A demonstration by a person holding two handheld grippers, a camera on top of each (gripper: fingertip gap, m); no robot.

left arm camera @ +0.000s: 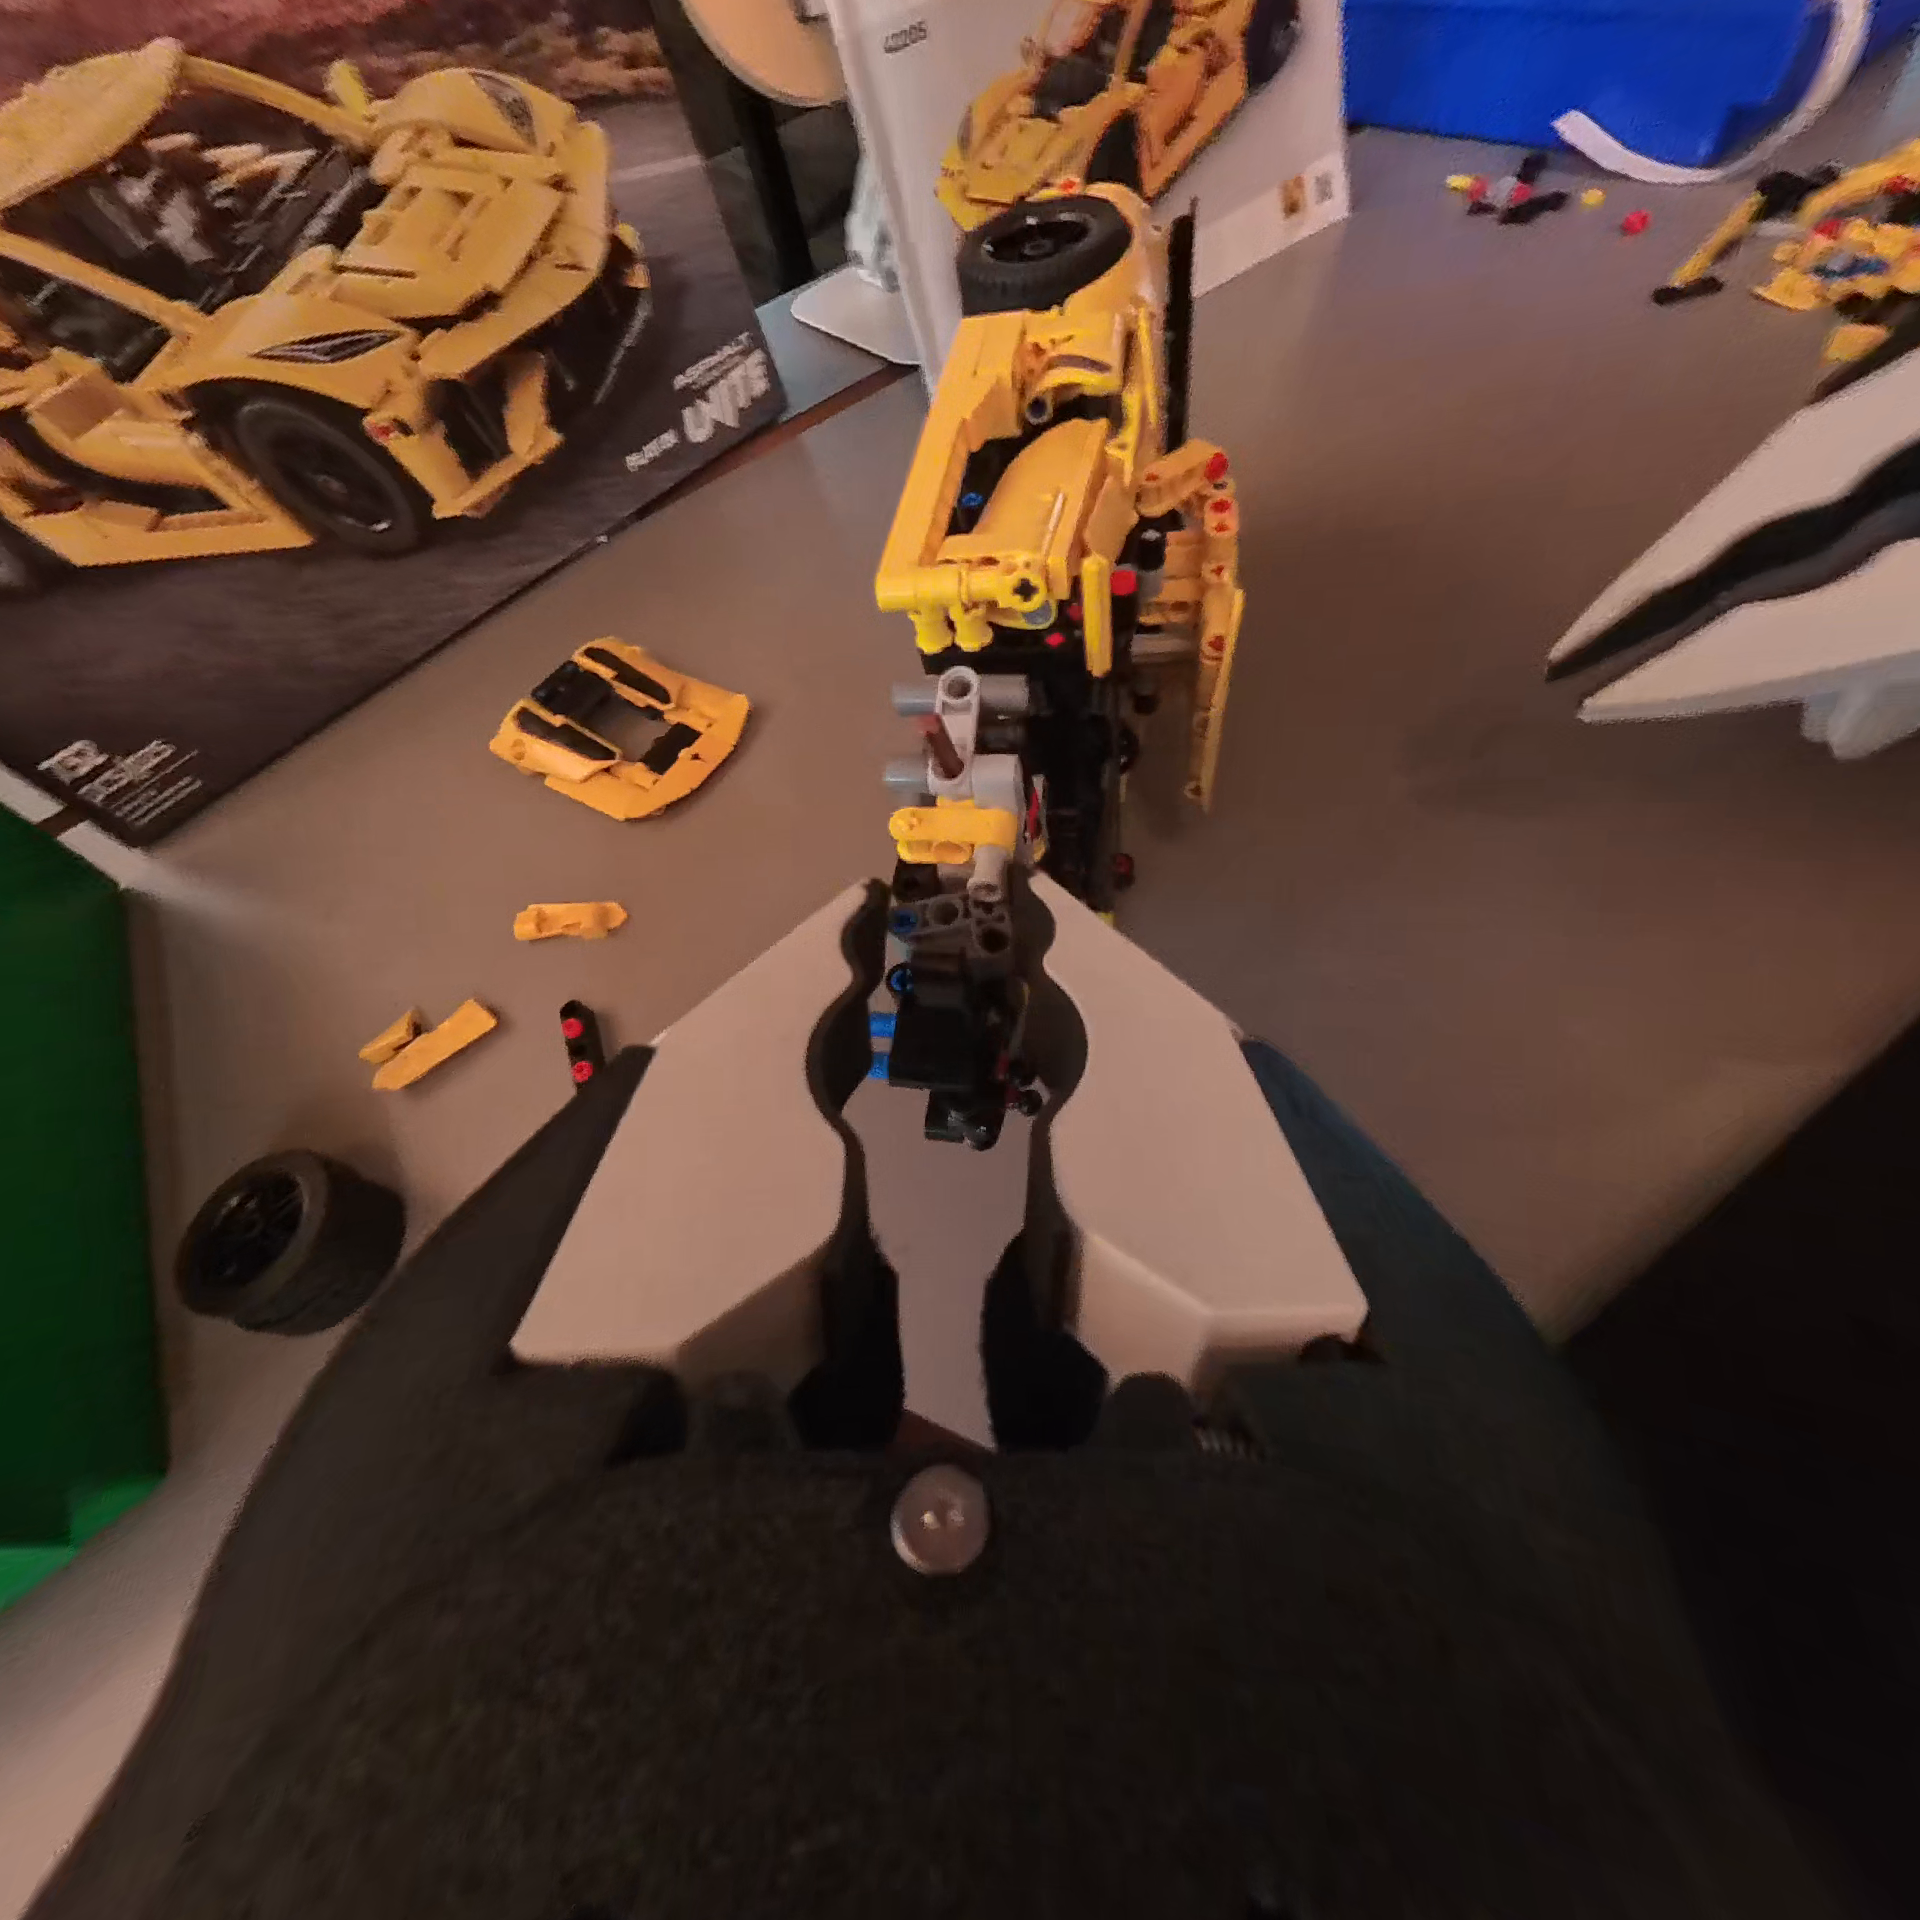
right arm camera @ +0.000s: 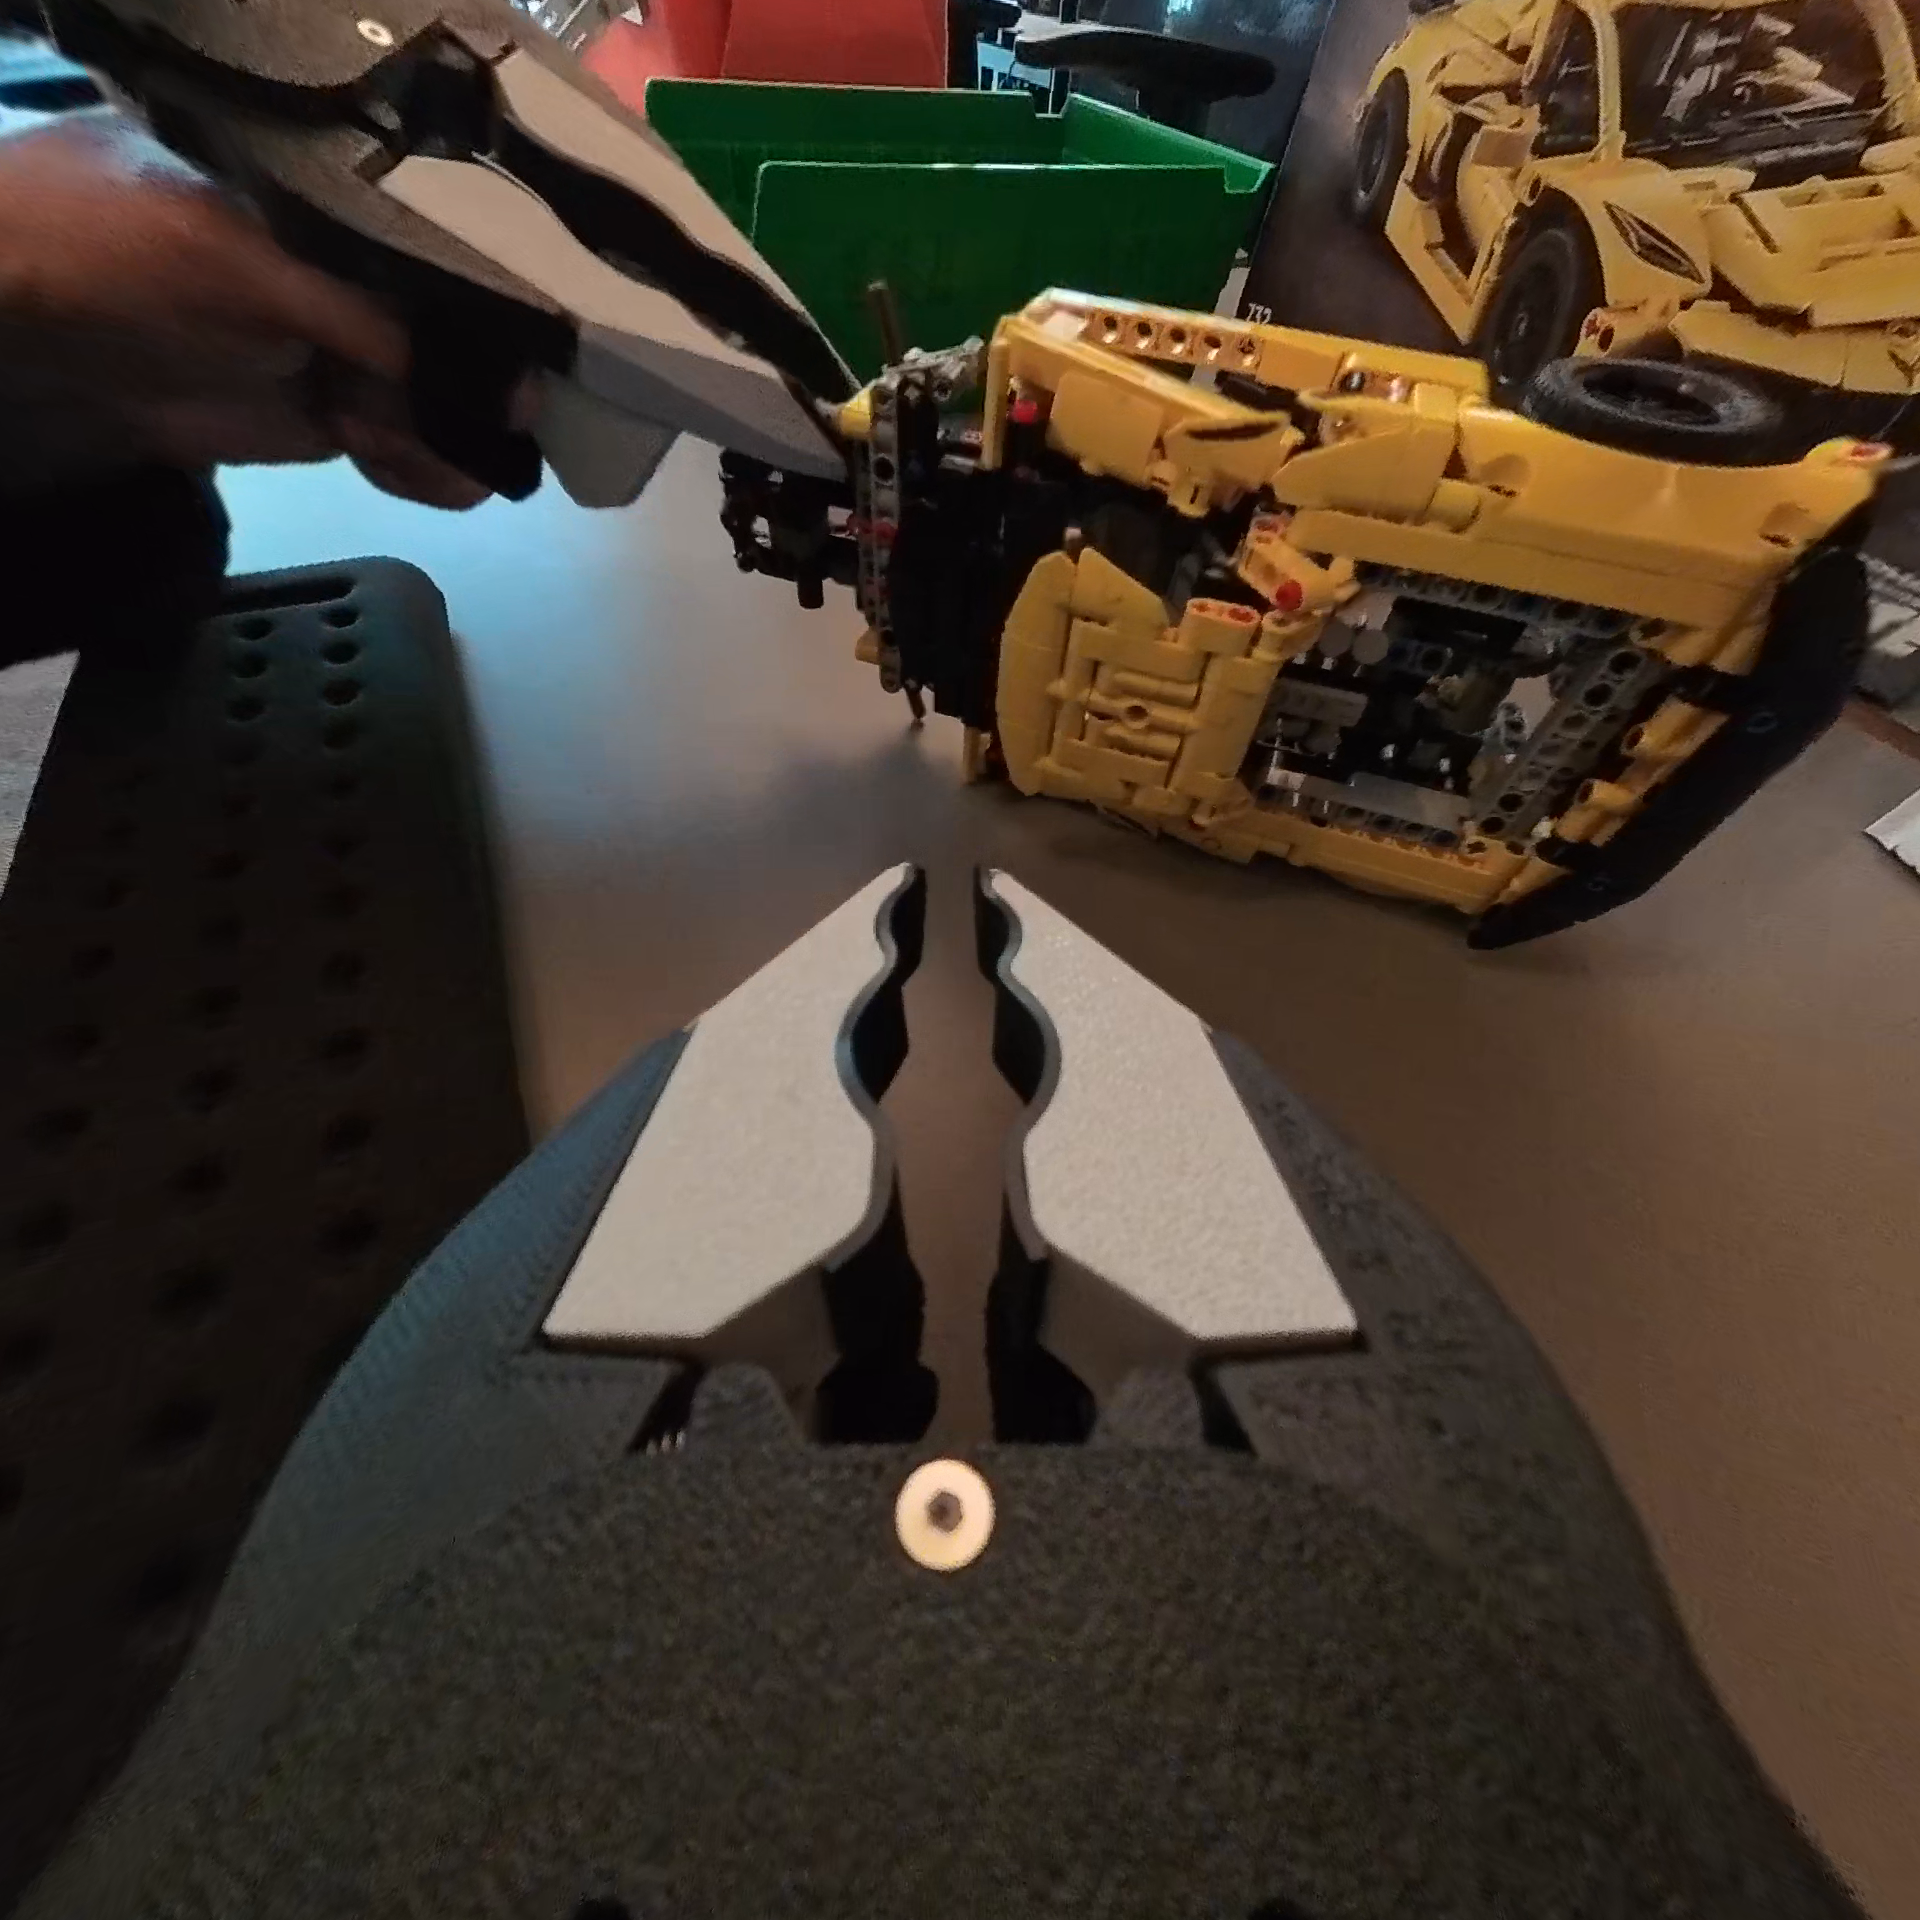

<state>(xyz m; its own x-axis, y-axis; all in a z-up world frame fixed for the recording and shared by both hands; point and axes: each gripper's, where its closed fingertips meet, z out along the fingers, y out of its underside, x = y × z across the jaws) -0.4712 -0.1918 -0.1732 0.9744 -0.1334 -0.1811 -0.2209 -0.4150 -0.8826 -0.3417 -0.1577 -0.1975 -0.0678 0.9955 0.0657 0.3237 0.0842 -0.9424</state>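
Note:
A yellow brick-built car [left arm camera: 1039,488] lies tipped on its side on the grey-brown table [left arm camera: 1455,987]. My left gripper [left arm camera: 951,899] is shut on the car's black end frame [left arm camera: 951,1039]. In the right wrist view the car [right arm camera: 1351,582] shows its underside, with one wheel [right arm camera: 1652,410] up top, and the left gripper [right arm camera: 821,442] grips its left end, held by a person's hand [right arm camera: 156,312]. My right gripper [right arm camera: 945,883] hangs over bare table in front of the car, empty, jaws nearly together with a narrow gap. It also shows at the right edge of the left wrist view [left arm camera: 1714,592].
Left of the car lie a yellow body panel [left arm camera: 623,727], small yellow pieces [left arm camera: 569,920], a black piece with red pins [left arm camera: 578,1039] and a loose wheel [left arm camera: 286,1242]. The car's box [left arm camera: 312,364], a green bin [right arm camera: 966,208], a blue bin [left arm camera: 1558,62] and scattered parts [left arm camera: 1839,239] ring the table. A black perforated panel [right arm camera: 229,935] stands left. Tip to tip, the grippers are about 15 cm apart. The yellow body panel [left arm camera: 623,727] lies some 20 cm from my left tips, 30 cm from my right tips.

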